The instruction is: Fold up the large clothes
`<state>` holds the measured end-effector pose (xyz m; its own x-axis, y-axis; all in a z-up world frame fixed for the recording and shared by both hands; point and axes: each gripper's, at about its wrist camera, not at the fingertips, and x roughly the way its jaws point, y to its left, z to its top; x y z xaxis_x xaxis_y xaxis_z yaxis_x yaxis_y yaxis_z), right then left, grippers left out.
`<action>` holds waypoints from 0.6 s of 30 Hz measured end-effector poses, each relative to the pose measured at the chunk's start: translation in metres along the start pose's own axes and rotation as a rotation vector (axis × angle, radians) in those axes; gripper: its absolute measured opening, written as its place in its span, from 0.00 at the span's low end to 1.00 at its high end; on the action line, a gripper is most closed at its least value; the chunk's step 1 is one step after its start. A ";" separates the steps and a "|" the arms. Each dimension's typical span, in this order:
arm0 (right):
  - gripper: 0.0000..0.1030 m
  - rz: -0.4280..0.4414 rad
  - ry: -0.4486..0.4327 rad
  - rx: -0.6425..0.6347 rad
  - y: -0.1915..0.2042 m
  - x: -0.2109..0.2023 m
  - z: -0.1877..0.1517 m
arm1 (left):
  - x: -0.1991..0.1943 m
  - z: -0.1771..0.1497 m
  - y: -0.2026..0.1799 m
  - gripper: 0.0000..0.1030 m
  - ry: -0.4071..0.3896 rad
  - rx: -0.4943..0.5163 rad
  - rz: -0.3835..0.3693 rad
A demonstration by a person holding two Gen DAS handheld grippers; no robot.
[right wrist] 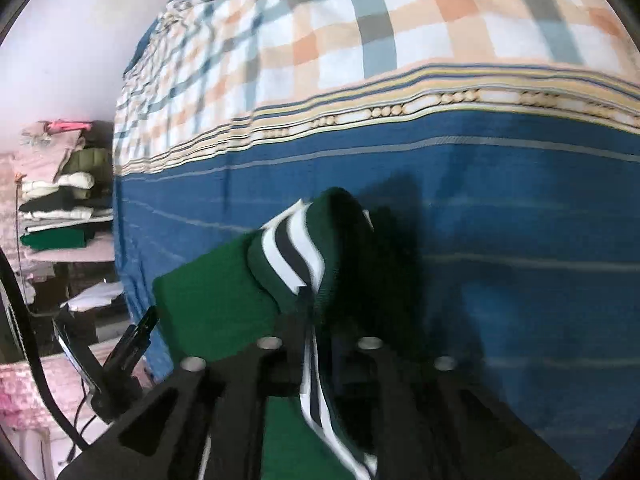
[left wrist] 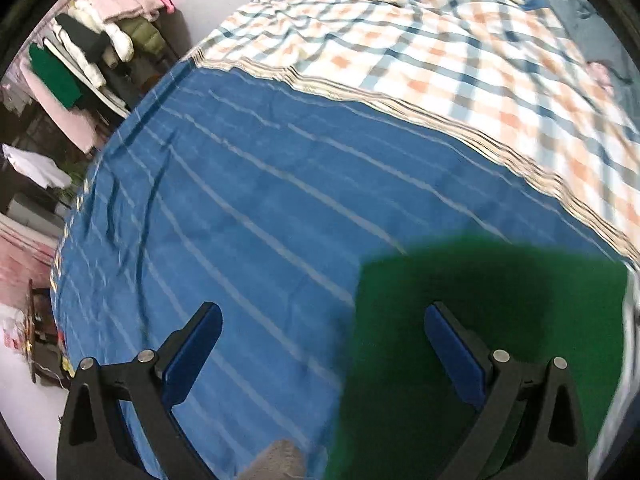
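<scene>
left gripper (left wrist: pixel 322 322): wide apart, holds nothing | right gripper (right wrist: pixel 316 312): pinches soft green sweater (right wrist: pixel 216 300) by its striped ribbed cuff (right wrist: pixel 294 250) | sweater lies on blue striped bed sheet (left wrist: pixel 240 200), near checked blanket (left wrist: pixel 440 48)

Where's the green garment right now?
The green garment lies on the blue striped sheet, with its striped cuff pinched in the right gripper. In the left wrist view it lies under the open left gripper's right finger.
</scene>
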<state>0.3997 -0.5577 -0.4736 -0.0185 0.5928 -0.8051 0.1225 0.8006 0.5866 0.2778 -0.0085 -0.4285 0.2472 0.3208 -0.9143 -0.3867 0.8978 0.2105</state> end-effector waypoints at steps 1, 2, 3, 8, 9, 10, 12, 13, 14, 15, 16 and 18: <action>0.36 -0.012 -0.007 -0.016 0.002 -0.011 -0.007 | -0.009 -0.012 -0.002 1.00 0.022 0.000 -0.011; 0.44 -0.017 -0.015 -0.032 -0.001 -0.025 -0.015 | -0.017 -0.028 -0.007 1.00 0.052 0.001 -0.025; 0.45 -0.031 -0.012 -0.042 -0.003 -0.038 -0.031 | -0.021 -0.042 -0.013 1.00 0.078 0.008 -0.046; 0.46 -0.046 0.077 0.042 -0.037 -0.060 -0.108 | -0.011 -0.116 -0.063 1.00 0.224 0.099 -0.082; 0.46 -0.036 0.090 0.067 -0.045 -0.059 -0.123 | -0.008 -0.126 -0.069 1.00 0.218 0.116 -0.059; 0.46 -0.036 0.100 0.090 -0.051 -0.054 -0.136 | -0.007 -0.130 -0.074 1.00 0.204 0.132 -0.036; 0.46 -0.053 0.102 0.129 -0.065 -0.047 -0.155 | -0.006 -0.135 -0.078 1.00 0.185 0.149 -0.018; 0.46 -0.054 0.109 0.159 -0.073 -0.040 -0.163 | -0.004 -0.134 -0.077 1.00 0.185 0.144 -0.021; 0.46 -0.058 0.112 0.183 -0.079 -0.035 -0.168 | -0.003 -0.132 -0.076 1.00 0.190 0.140 -0.028; 0.46 -0.056 0.116 0.206 -0.086 -0.028 -0.175 | -0.004 -0.131 -0.075 1.00 0.192 0.136 -0.033; 0.46 -0.050 0.123 0.214 -0.089 -0.022 -0.178 | -0.003 -0.129 -0.074 1.00 0.195 0.134 -0.036; 0.46 -0.022 0.137 0.236 -0.094 -0.007 -0.182 | -0.003 -0.131 -0.074 1.00 0.192 0.136 -0.036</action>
<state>0.2076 -0.6210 -0.5077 -0.1556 0.5946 -0.7888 0.3485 0.7802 0.5194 0.1891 -0.1154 -0.4871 0.0796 0.2365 -0.9684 -0.2540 0.9442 0.2098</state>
